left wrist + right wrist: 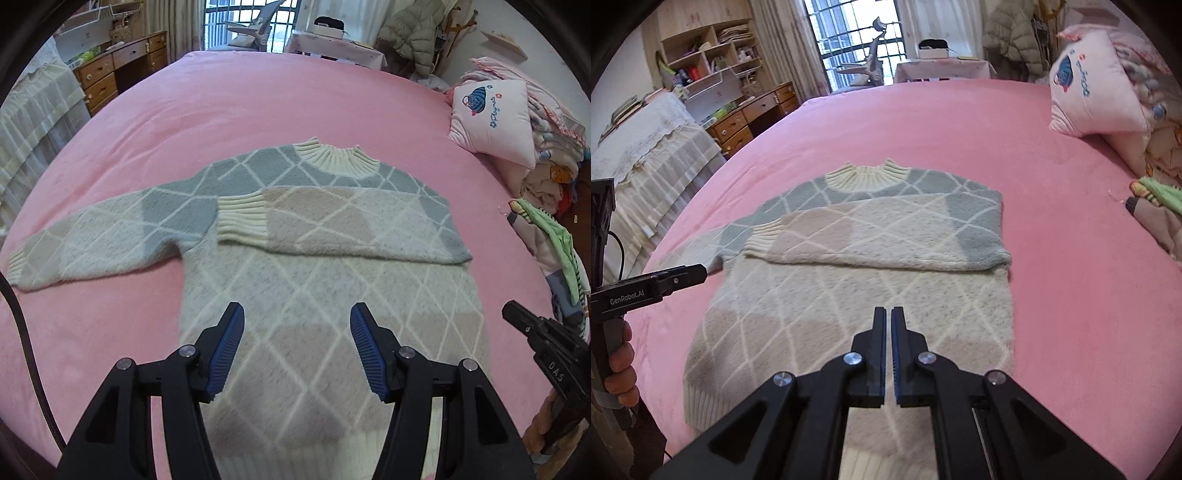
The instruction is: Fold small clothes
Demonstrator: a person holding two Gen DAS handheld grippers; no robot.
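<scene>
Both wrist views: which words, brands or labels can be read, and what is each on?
"GenRobot.AI": on the side of the left claw, right wrist view.
"DAS": on the body of the right claw, left wrist view.
"Playmate", roughly: embroidered script on the pink pillow, too small to be sure.

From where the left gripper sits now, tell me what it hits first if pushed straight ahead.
The left gripper, fingers open, points down over the sweater. It would likely meet the sweater's body first, just short of the folded-over sleeve; depth is unclear.
</scene>
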